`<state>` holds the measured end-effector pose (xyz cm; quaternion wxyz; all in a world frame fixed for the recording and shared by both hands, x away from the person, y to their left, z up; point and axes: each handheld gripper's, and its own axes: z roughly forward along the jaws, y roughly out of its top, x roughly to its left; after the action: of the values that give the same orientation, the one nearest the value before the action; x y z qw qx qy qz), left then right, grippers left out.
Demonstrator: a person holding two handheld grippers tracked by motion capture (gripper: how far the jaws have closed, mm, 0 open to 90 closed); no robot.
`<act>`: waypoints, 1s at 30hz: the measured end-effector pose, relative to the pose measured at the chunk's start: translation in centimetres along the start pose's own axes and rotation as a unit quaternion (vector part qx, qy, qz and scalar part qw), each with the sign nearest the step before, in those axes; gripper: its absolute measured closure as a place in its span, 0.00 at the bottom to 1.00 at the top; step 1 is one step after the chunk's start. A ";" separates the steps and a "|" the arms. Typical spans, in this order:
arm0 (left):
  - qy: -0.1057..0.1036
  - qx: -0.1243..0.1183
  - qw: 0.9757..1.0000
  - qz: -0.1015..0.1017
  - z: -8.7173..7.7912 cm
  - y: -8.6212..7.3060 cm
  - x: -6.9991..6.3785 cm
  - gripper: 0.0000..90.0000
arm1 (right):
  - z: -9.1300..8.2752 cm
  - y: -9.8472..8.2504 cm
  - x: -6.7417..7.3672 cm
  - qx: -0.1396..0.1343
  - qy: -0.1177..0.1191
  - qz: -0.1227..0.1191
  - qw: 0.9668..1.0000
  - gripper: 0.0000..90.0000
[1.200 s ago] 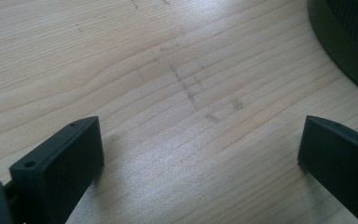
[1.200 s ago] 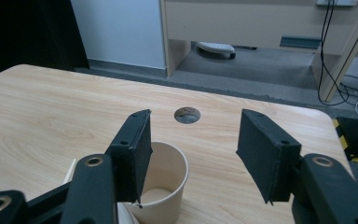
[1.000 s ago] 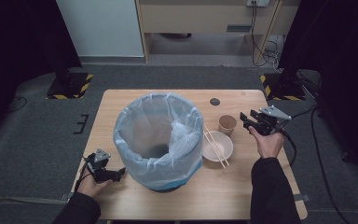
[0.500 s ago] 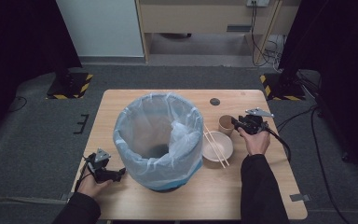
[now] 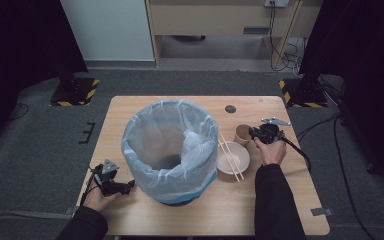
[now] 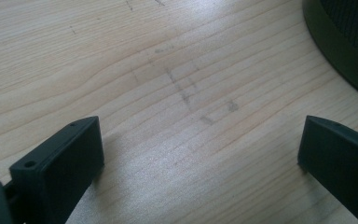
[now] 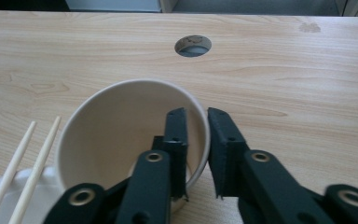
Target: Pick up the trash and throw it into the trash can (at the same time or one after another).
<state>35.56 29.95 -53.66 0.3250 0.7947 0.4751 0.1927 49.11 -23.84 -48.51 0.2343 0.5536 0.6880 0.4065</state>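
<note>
Wooden table [image 5: 280,210]: carrying a bin [image 5: 169,145], a bowl [image 5: 230,161], a cup [image 5: 242,134].
In the way: bin standing between the two grippers, well apart.
Hard to make out: bin's base cut off at the left gripper view's corner.
Bin: lined with a pale bag.
Bowl: bearing chopsticks [image 5: 230,155], just beside the cup.
Right gripper [image 7: 196,122]: having just been closing, pinching the cup's wall, one jaw inside.
Left gripper [image 6: 200,140]: gaping over bare wood.

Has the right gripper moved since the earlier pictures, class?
Yes. In the high view the right gripper has come left toward the bin, reaching the cup; its jaws have just been closing on the cup's wall.
</note>
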 end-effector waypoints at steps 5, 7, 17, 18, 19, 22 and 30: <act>0.000 0.000 1.000 0.000 0.0 0.0 0.0 0.00 | -0.1 0.0 0.0 0.001 -0.010 0.003 1.000 0.93; 0.000 0.000 1.000 0.000 0.0 0.0 0.0 0.00 | -0.2 0.0 0.0 -0.006 -0.008 0.009 1.000 0.93; 0.000 0.000 1.000 0.000 0.0 0.0 0.0 0.00 | -1.8 0.8 -0.8 -0.038 -0.009 0.023 0.999 0.94; 0.000 0.000 1.000 0.000 0.0 0.0 0.0 0.00 | -1.8 0.8 -0.8 -0.038 -0.009 0.023 0.999 0.94; 0.000 0.000 1.000 0.000 0.0 0.0 0.0 0.00 | -2.3 1.0 -0.9 -0.047 -0.007 0.021 0.999 0.94; 0.000 0.000 1.000 0.000 0.0 0.0 0.0 0.00 | -3.1 1.3 -1.0 -0.064 -0.003 0.019 0.998 0.94; 0.000 0.000 1.000 0.000 0.0 0.0 0.0 0.00 | -6.5 1.8 -1.7 -0.130 0.015 0.035 0.991 0.94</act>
<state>35.56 29.94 -53.66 0.3249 0.7946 0.4753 0.1927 45.62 -27.29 -43.61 0.2796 0.5365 0.6127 0.5085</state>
